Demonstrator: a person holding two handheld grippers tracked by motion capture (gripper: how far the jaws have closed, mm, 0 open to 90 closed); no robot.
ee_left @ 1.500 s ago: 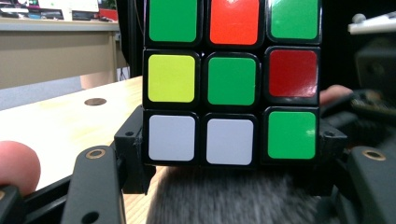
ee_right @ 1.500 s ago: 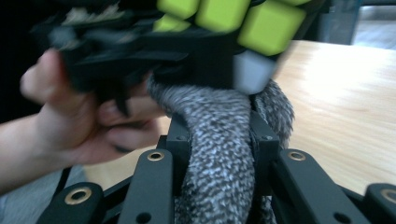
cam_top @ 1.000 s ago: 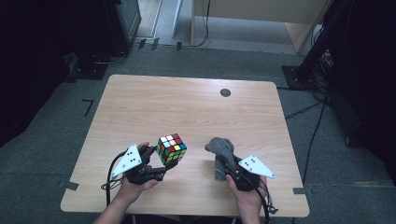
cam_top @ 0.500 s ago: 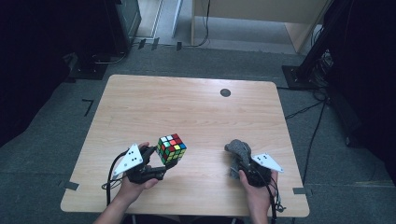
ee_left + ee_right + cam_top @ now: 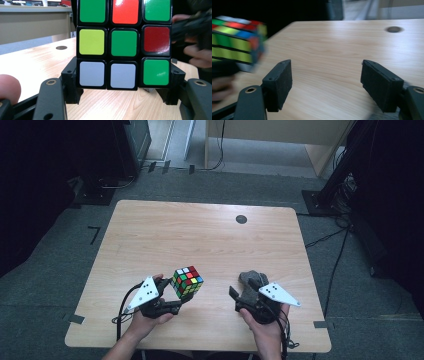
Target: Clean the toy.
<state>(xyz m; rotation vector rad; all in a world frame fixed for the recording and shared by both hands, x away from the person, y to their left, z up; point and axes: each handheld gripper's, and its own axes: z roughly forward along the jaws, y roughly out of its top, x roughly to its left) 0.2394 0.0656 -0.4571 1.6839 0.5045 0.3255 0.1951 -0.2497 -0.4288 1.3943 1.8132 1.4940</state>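
Note:
A scrambled Rubik's cube (image 5: 187,281) is held just above the wooden table (image 5: 200,235) near its front edge. My left gripper (image 5: 179,294) is shut on the cube's lower layer. In the left gripper view the cube (image 5: 124,42) stands between both pads of the left gripper (image 5: 123,82). To the cube's right, my right gripper (image 5: 248,287) is open. Its jaws have just been opening, and the right gripper (image 5: 328,72) has bare table between its pads. The cube (image 5: 237,40) is blurred at the left of that view.
A dark round hole (image 5: 241,219) marks the table's far right part. The other hand (image 5: 197,37) is a blur at the right of the left gripper view. Grey carpet, cables and dark stands surround the table.
The right hand swung right, away from the cube, then came back a little towards it. The left gripper and the cube have stayed where they were.

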